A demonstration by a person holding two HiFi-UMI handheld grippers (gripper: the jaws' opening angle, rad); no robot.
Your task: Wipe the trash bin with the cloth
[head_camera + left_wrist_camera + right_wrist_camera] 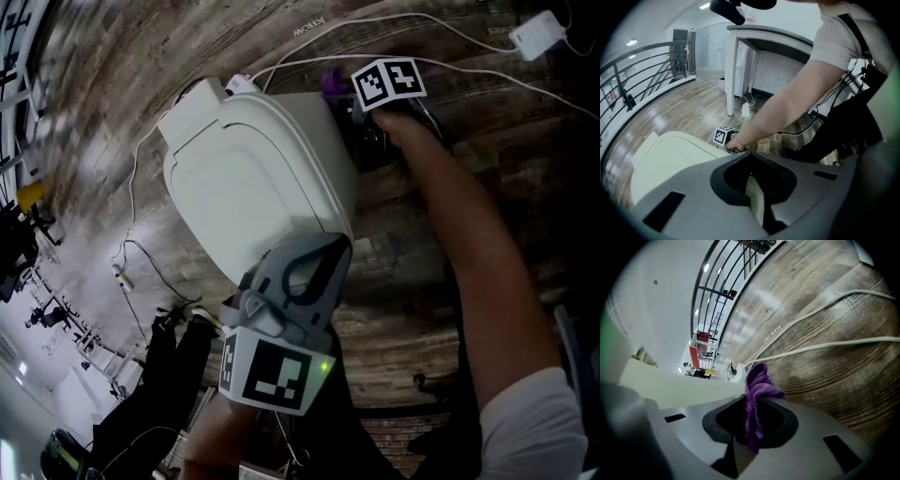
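– Head view, biggest thing first: what fills it?

– A wooden plank floor (403,281). On it stands a cream-white trash bin (253,178) with its lid closed, seen from above.

– Any brand or label on the bin?

– None that I can see. One plank beyond it carries a short printed word (307,28), but I can't read it for sure. The cubes on the grippers show only black-and-white square markers, no letters.

– Next in size?

– The person's bare right forearm (469,244), reaching past the bin's right side to its far edge.

– And the tools?

– The left gripper (328,246) sits at the bin's near edge. In the left gripper view its jaws are drawn narrow on a cream strip, the same colour as the bin. The right gripper (342,101) is at the bin's far upper corner, jaws closed on the cloth.

– Where is the cloth relative to the bin?

– The purple cloth (757,390) bunches out from between the right jaws, just beside the bin's far edge. Whether it touches the bin, I can't tell.

– Smaller things?

– White cables (834,345) run across the floor beyond the bin, and a white adapter (539,35) lies well apart from it.
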